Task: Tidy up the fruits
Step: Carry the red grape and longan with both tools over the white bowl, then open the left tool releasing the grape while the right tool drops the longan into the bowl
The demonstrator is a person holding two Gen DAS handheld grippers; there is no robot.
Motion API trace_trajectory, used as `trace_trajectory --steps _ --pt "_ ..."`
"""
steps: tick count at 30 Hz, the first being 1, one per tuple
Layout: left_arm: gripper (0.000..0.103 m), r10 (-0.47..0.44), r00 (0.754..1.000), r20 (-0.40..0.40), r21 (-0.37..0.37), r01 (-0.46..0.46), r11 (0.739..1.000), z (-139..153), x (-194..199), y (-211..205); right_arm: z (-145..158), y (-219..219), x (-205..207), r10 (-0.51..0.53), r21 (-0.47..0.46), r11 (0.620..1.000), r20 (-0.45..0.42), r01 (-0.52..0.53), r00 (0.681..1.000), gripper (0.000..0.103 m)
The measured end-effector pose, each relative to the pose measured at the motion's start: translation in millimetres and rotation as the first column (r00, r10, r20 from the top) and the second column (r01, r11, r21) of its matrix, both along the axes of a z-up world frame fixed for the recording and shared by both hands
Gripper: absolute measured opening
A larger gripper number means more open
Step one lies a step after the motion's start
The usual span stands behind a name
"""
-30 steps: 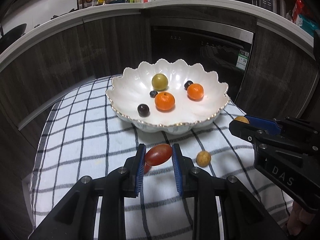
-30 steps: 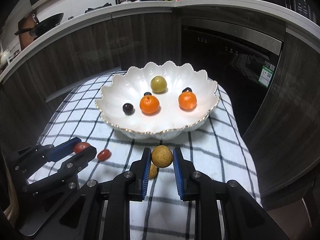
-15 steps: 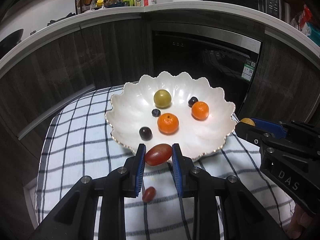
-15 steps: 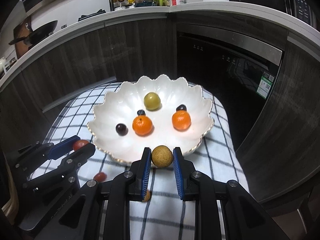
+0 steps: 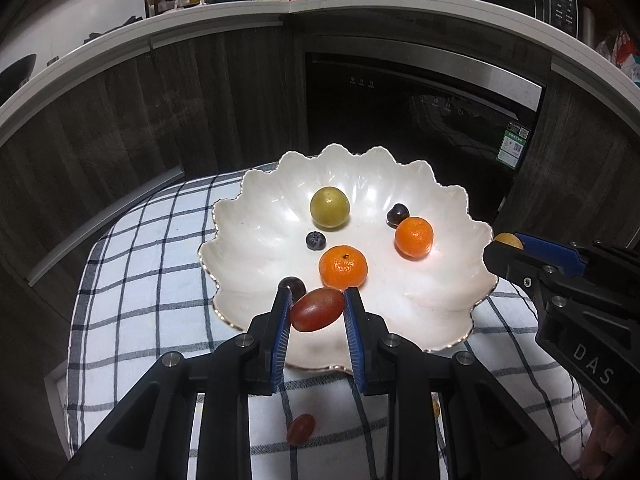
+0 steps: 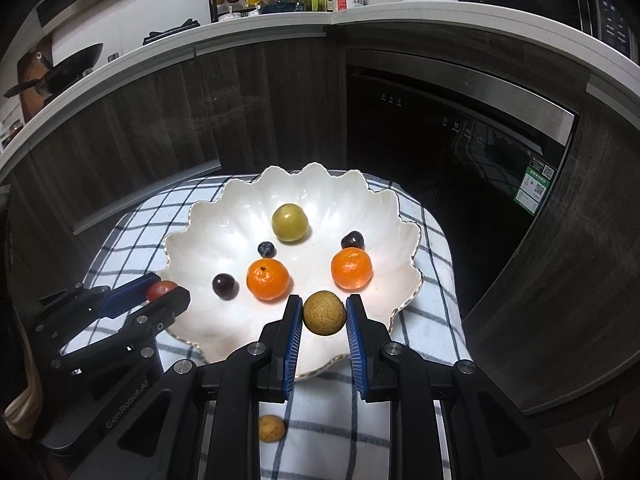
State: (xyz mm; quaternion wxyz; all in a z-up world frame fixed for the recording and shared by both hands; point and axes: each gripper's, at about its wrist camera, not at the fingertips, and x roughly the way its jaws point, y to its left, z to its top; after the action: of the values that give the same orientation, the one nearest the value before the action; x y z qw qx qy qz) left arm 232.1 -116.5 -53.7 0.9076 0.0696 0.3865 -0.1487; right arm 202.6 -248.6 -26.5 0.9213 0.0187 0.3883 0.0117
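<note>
Red grape (image 5: 317,315) clamped between tool (image 5: 316,312) pads.

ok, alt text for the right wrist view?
The right gripper grips a round speckled tan fruit over the near rim of a scalloped white ceramic bowl holding two oranges, a green fruit and dark berries; the left gripper holds a red tomato alongside.
</note>
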Motion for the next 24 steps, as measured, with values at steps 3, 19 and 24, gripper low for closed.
trace_trajectory --steps 3,19,24 --pt "0.027 -0.001 1.0 -0.011 0.003 0.001 1.0 -3.2 6.0 -2.5 -5.4 -2.6 6.2 -0.005 0.001 1.0 -0.015 0.005 1.0 0.024" --pt "0.031 -0.022 0.997 -0.081 0.014 0.023 1.0 -25.9 24.6 -13.7 -32.2 -8.7 28.2 0.009 0.012 1.0 -0.093 -0.008 0.996 0.024" --pt "0.058 -0.014 0.998 -0.067 0.015 0.015 1.0 -24.6 23.2 -13.4 -33.2 -11.0 30.3 0.009 0.011 1.0 -0.098 -0.008 0.995 0.034"
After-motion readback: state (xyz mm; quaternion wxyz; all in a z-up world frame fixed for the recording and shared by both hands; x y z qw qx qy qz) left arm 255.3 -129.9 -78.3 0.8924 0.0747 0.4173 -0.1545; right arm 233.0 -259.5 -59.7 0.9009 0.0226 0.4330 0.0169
